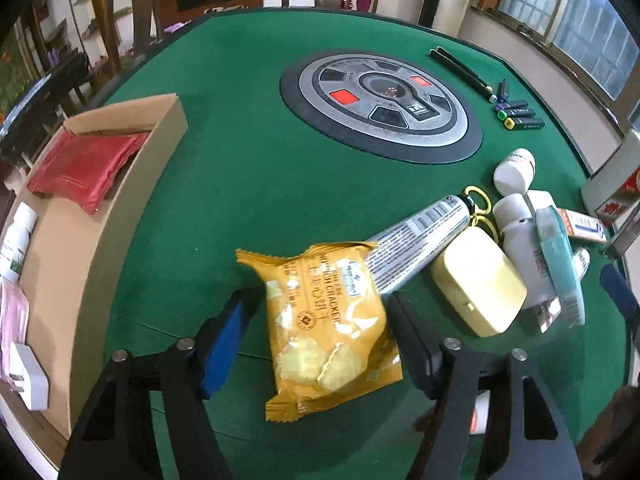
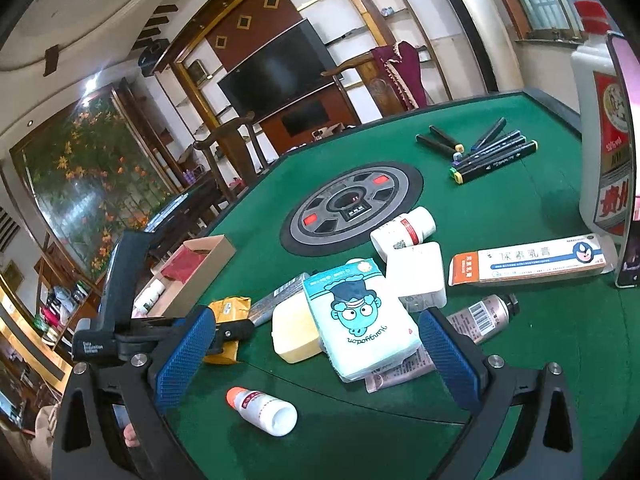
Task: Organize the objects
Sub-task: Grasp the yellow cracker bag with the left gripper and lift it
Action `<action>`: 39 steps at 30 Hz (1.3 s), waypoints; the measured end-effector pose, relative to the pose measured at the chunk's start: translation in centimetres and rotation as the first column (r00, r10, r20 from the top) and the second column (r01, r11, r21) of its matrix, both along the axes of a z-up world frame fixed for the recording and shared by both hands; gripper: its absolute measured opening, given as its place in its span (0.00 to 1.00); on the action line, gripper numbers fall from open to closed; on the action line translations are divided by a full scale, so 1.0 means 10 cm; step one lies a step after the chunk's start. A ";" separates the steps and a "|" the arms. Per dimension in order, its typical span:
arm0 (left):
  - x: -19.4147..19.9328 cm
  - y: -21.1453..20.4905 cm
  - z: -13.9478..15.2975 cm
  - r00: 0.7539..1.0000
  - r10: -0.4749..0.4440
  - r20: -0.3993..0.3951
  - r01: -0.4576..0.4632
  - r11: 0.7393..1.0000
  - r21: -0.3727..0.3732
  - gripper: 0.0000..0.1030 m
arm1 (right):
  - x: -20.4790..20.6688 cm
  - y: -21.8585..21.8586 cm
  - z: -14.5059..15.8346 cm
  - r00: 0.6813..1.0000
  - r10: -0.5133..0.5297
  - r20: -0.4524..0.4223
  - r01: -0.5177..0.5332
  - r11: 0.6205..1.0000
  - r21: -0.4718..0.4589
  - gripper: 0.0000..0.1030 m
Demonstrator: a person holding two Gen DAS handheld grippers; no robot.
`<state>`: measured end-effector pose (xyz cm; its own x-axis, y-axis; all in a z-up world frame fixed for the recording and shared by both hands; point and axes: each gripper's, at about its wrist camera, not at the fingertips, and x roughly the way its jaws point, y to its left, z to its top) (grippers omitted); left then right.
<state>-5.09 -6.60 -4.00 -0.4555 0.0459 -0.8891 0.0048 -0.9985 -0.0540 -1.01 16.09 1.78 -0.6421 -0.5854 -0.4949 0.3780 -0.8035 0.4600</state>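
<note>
The left gripper (image 1: 320, 320) straddles the yellow cracker packet (image 1: 330, 326) on the green table (image 1: 240, 184) — jaws released, pads not yet pressing. The right gripper (image 2: 316, 356) hangs open — a tissue pack (image 2: 360, 320) lies just ahead between its fingers.

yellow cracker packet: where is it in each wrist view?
Left wrist: cracker packet bottom centre, between the left gripper's fingers.
Right wrist: cracker packet lower left, mostly hidden behind the left gripper.
Shared landmark: round console mid-table.
</note>
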 end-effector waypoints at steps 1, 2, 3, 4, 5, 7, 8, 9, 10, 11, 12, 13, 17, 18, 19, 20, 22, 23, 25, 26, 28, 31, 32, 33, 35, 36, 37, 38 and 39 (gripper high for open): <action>0.01 0.00 0.00 1.000 -0.008 -0.003 0.008 1.000 -0.006 0.63 | -0.01 0.00 -0.01 1.000 0.001 0.010 -0.001 1.000 0.001 1.00; 0.02 0.00 0.00 1.000 -0.018 -0.006 0.017 1.000 -0.013 0.60 | -0.01 0.01 -0.01 1.000 0.004 0.020 -0.004 1.000 0.005 1.00; 0.03 0.00 0.00 0.999 -0.032 -0.010 0.032 0.999 -0.022 0.57 | -0.03 0.00 -0.02 0.999 0.014 0.032 -0.015 1.000 0.014 1.00; 0.04 0.00 0.00 0.999 -0.043 -0.014 0.042 0.999 -0.027 0.56 | -0.04 -0.01 -0.02 0.999 0.030 0.046 -0.031 0.999 0.027 1.00; 0.07 -0.01 0.01 0.998 -0.062 -0.019 0.061 0.998 -0.027 0.53 | -0.07 -0.01 -0.01 0.996 0.057 0.066 -0.060 0.997 0.044 1.00; 0.10 -0.04 0.01 0.996 -0.087 -0.025 0.087 0.996 -0.019 0.51 | -0.09 0.00 0.01 0.990 0.108 0.089 -0.113 0.992 0.060 1.00; 0.13 -0.05 0.01 0.995 -0.094 -0.028 0.094 0.995 -0.016 0.51 | -0.12 0.01 0.04 0.984 0.144 0.104 -0.152 0.986 0.069 1.00; 0.15 -0.08 0.01 0.994 -0.107 -0.033 0.107 0.994 -0.009 0.51 | -0.15 0.02 0.05 0.979 0.168 0.117 -0.178 0.980 0.083 1.00; 0.17 -0.10 0.01 0.992 -0.117 -0.037 0.117 0.993 -0.005 0.51 | -0.19 0.02 0.06 0.973 0.192 0.129 -0.206 0.972 0.109 1.00; 0.20 -0.11 0.01 0.991 -0.129 -0.042 0.129 0.992 -0.004 0.51 | -0.22 0.01 0.07 0.968 0.210 0.137 -0.228 0.964 0.137 1.00; 0.22 -0.12 0.01 0.989 -0.138 -0.046 0.138 0.990 -0.007 0.51 | -0.26 0.01 0.06 0.963 0.226 0.147 -0.248 0.956 0.156 1.00; 0.25 -0.13 0.01 0.988 -0.147 -0.050 0.147 0.989 -0.010 0.51 | -0.30 0.00 0.05 0.956 0.244 0.161 -0.271 0.946 0.176 1.00; 0.29 -0.14 0.01 0.985 -0.163 -0.061 0.162 0.987 -0.015 0.51 | -0.51 -0.08 -0.06 0.938 0.274 0.211 -0.320 0.920 0.228 1.00; 0.30 -0.13 0.01 0.984 -0.167 -0.062 0.166 0.986 -0.021 0.51 | -0.55 -0.08 -0.08 0.938 0.273 0.214 -0.318 0.924 0.215 1.00; 0.31 -0.13 0.01 0.984 -0.169 -0.063 0.168 0.985 -0.024 0.51 | -0.59 -0.07 -0.10 0.942 0.262 0.212 -0.302 0.934 0.188 1.00; 0.31 -0.13 0.00 0.983 -0.173 -0.065 0.171 0.985 -0.027 0.51 | -0.61 -0.04 -0.10 0.944 0.254 0.212 -0.290 0.943 0.163 1.00; 0.30 -0.12 0.00 0.982 -0.175 -0.069 0.173 0.984 -0.029 0.51 | -0.61 -0.02 -0.08 0.945 0.250 0.210 -0.279 0.953 0.121 1.00; 0.30 -0.12 0.00 0.982 -0.175 -0.070 0.173 0.984 -0.031 0.51 | -0.58 -0.03 -0.04 0.946 0.260 0.194 -0.286 0.951 0.122 1.00; 0.30 -0.11 -0.01 0.981 -0.178 -0.071 0.176 0.984 -0.037 0.51 | -0.47 -0.09 0.07 0.942 0.304 0.143 -0.322 0.939 0.122 1.00; 0.29 -0.10 -0.01 0.981 -0.179 -0.071 0.177 0.984 -0.040 0.51 | -0.39 -0.13 0.12 0.934 0.336 0.119 -0.349 0.930 0.116 0.99; 0.28 -0.10 -0.01 0.981 -0.180 -0.069 0.178 0.983 -0.042 0.51 | -0.26 -0.25 0.18 0.911 0.403 0.090 -0.412 0.902 0.126 0.92; 0.28 -0.11 -0.01 0.981 -0.186 -0.063 0.184 0.982 -0.039 0.51 | -0.04 -0.55 0.16 0.855 0.509 0.101 -0.517 0.820 0.245 0.71; 0.29 -0.11 -0.01 0.981 -0.186 -0.063 0.184 0.982 -0.037 0.51 | 0.02 -0.65 0.11 0.836 0.535 0.120 -0.544 0.785 0.295 0.68; 0.29 -0.12 -0.01 0.981 -0.185 -0.064 0.184 0.982 -0.035 0.51 | 0.07 -0.73 0.06 0.824 0.550 0.135 -0.560 0.754 0.342 0.66; 0.30 -0.14 -0.01 0.981 -0.183 -0.064 0.181 0.983 -0.033 0.51 | 0.12 -0.84 -0.05 0.807 0.566 0.168 -0.580 0.708 0.403 0.65; 0.31 -0.14 -0.01 0.981 -0.182 -0.065 0.180 0.983 -0.033 0.51 | 0.12 -0.88 -0.10 0.804 0.566 0.184 -0.584 0.693 0.422 0.64; 0.31 -0.15 -0.01 0.981 -0.182 -0.065 0.180 0.983 -0.032 0.51 | 0.11 -0.91 -0.15 0.803 0.564 0.195 -0.585 0.683 0.437 0.62; 0.31 -0.16 -0.01 0.981 -0.181 -0.064 0.180 0.983 -0.031 0.51 | 0.10 -0.92 -0.20 0.801 0.562 0.206 -0.588 0.673 0.449 0.59; 0.32 -0.16 -0.01 0.981 -0.181 -0.062 0.180 0.983 -0.031 0.51 | 0.09 -0.95 -0.25 0.799 0.562 0.215 -0.591 0.664 0.458 0.58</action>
